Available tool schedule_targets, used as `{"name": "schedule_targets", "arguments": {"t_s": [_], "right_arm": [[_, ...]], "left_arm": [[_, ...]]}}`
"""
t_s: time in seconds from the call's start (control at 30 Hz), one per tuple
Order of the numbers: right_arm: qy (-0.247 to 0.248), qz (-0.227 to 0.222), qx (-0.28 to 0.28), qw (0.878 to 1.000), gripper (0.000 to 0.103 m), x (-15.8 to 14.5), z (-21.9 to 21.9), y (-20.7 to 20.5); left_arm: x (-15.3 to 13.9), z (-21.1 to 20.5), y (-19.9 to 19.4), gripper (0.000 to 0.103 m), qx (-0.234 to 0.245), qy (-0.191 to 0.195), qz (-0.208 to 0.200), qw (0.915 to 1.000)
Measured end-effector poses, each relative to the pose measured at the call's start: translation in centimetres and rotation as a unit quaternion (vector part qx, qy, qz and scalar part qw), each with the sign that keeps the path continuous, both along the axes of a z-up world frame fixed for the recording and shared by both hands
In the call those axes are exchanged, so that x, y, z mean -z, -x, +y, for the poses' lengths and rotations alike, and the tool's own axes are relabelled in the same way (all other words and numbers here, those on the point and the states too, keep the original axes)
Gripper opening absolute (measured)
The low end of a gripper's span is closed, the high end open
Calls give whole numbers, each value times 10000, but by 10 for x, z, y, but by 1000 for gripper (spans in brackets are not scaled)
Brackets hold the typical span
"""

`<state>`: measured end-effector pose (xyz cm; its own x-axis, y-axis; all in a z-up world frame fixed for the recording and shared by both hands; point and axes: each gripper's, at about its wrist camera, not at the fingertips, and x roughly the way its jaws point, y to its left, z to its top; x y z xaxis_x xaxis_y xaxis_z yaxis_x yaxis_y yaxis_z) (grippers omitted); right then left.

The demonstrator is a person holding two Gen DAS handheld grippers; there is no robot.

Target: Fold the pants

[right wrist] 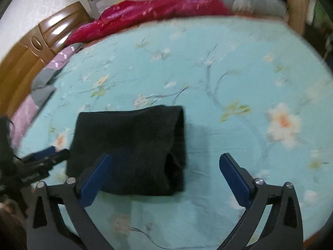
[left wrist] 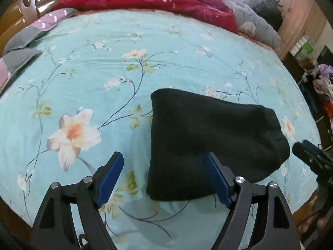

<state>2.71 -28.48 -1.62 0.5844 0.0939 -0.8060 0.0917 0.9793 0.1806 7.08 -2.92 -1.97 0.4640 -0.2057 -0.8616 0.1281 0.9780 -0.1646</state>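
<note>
No text could be read with certainty; faint white lettering on the left gripper [right wrist: 44, 156] body was too blurred.

Folded black pants [right wrist: 133, 148] lie on floral sheet [right wrist: 229, 66]; right gripper [right wrist: 166, 173] jaws wide apart.

right wrist view motion-blurred, red quilt [right wrist: 158, 6] smeared, pants [left wrist: 208, 143] partly behind tongs
</note>
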Motion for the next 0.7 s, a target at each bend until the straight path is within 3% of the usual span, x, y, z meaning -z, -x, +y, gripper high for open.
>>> {"name": "schedule_targets", "arguments": {"t_s": [0.13, 0.23, 0.47, 0.7], "right_arm": [[587, 330, 5, 9977, 103, 4, 10, 13], [978, 168, 155, 9949, 103, 5, 14, 36], [676, -372, 370, 9963, 103, -8, 9, 74], [736, -484, 627, 9941, 103, -8, 3, 95]], "left_arm": [[2, -16, 21, 81, -47, -289, -111, 9995], [0, -19, 31, 81, -129, -414, -336, 9985], [-2, -14, 51, 82, -358, -627, -575, 9957], [-8, -18, 69, 82, -379, -768, -898, 9923]]}}
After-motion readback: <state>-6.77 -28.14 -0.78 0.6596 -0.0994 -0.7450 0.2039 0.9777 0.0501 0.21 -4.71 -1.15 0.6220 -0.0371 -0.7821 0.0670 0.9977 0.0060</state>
